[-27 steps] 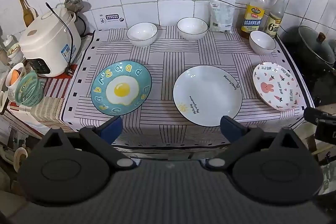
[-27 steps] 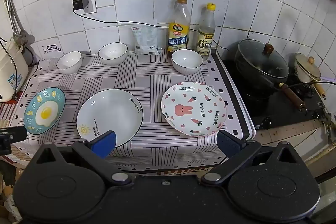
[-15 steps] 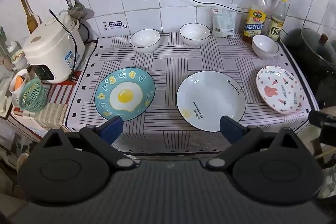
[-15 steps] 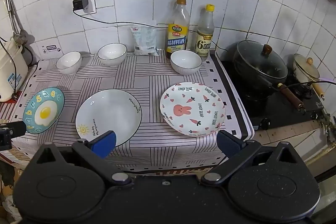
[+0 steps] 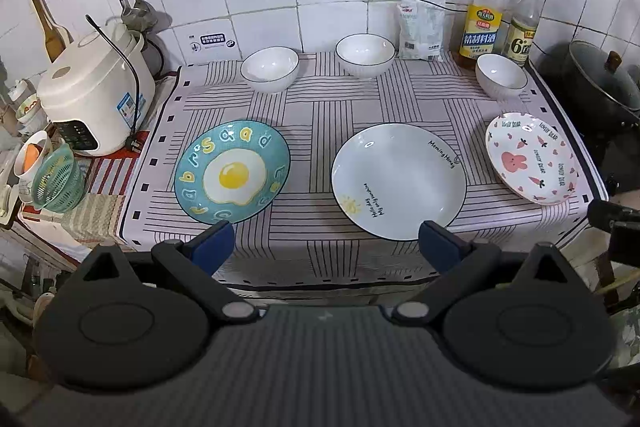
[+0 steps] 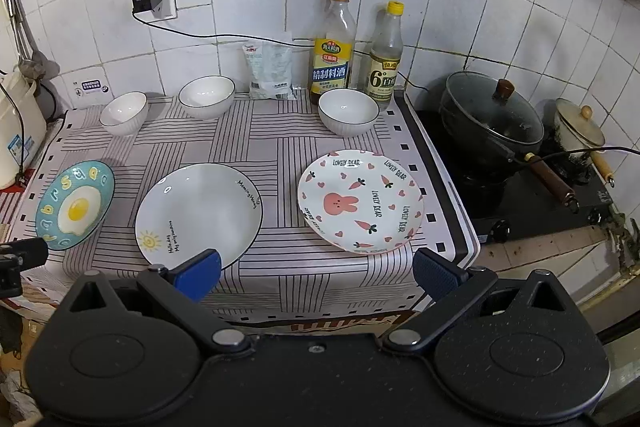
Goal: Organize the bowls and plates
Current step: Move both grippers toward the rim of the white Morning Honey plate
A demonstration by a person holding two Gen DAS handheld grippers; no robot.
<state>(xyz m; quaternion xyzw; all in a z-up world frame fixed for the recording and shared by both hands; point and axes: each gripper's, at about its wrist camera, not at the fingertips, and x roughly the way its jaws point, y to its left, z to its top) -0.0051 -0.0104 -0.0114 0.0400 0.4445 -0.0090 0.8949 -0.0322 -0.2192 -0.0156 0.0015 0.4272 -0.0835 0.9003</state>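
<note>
Both the left gripper [image 5: 322, 241] and right gripper [image 6: 316, 269] are hovering off the bench's [image 5: 320, 107] front edge, jaws spread wide and gripping nothing, so stacking isn't started yet. Teal fried-egg plate [image 5: 232, 171], white sun-print plate [image 5: 398, 181] and pink rabbit plate [image 6: 360, 201] are sitting in a front row, three white ceramic bowls [image 5: 270, 69] behind. Next move likely calls for closing in low on one plate rim.
</note>
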